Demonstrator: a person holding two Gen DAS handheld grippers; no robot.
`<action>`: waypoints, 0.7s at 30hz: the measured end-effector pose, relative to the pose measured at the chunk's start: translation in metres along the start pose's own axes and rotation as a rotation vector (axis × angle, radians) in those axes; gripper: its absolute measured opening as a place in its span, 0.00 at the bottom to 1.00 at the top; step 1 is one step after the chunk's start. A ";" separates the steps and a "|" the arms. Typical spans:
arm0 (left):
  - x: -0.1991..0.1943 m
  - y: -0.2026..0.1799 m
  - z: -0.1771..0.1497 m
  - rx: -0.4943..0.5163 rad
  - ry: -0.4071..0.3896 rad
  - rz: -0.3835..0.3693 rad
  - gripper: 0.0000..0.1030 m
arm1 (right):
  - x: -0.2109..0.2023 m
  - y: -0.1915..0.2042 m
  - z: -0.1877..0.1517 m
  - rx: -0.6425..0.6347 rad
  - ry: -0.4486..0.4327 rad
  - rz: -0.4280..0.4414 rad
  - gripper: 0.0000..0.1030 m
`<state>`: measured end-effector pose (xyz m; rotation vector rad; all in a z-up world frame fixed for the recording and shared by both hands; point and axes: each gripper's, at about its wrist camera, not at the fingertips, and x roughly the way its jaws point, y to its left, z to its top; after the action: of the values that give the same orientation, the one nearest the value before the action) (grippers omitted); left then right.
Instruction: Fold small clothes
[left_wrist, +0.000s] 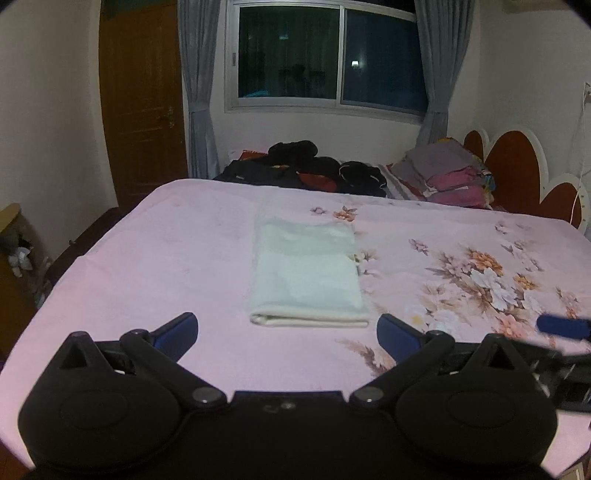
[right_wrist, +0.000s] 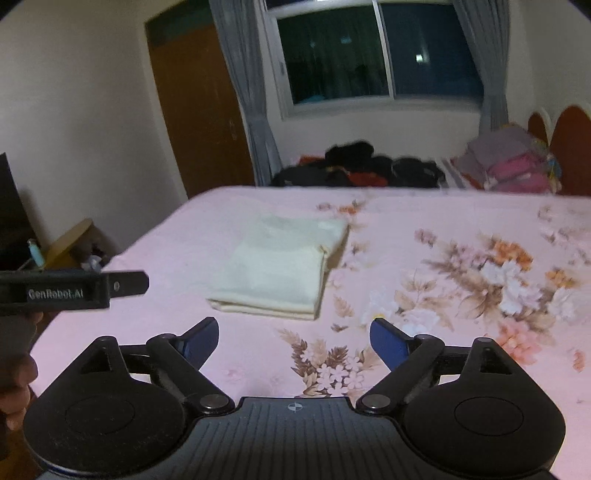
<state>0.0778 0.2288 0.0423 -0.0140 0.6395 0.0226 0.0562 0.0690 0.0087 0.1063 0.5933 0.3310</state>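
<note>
1. Left gripper (left_wrist: 287, 334): we hold it wide apart, empty, just short of the folded cloth (left_wrist: 306, 273).
2. Right gripper (right_wrist: 293, 339): likewise spread, empty; cloth ahead-left.
3. Cloth: on the bed (left_wrist: 166, 236), long axis running away; left nearer.

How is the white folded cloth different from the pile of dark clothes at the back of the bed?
The white cloth is pale, while the dark clothes are black with bits of red. The white cloth is folded flat into a neat rectangle; the dark clothes lie in a lumpy heap. The white cloth sits near both open grippers, the dark clothes far off under the window. Both rest on the bed.
</note>
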 end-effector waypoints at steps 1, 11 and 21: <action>-0.005 0.001 0.000 -0.012 0.008 -0.002 1.00 | -0.007 0.002 0.002 0.002 -0.014 -0.005 0.87; -0.042 0.014 -0.007 -0.103 -0.001 0.066 1.00 | -0.058 0.026 0.010 -0.016 -0.084 -0.072 1.00; -0.054 0.019 -0.013 -0.098 -0.020 0.110 1.00 | -0.073 0.032 0.007 -0.004 -0.139 -0.090 1.00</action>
<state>0.0263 0.2469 0.0641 -0.0736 0.6182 0.1600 -0.0055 0.0750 0.0599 0.0974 0.4585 0.2354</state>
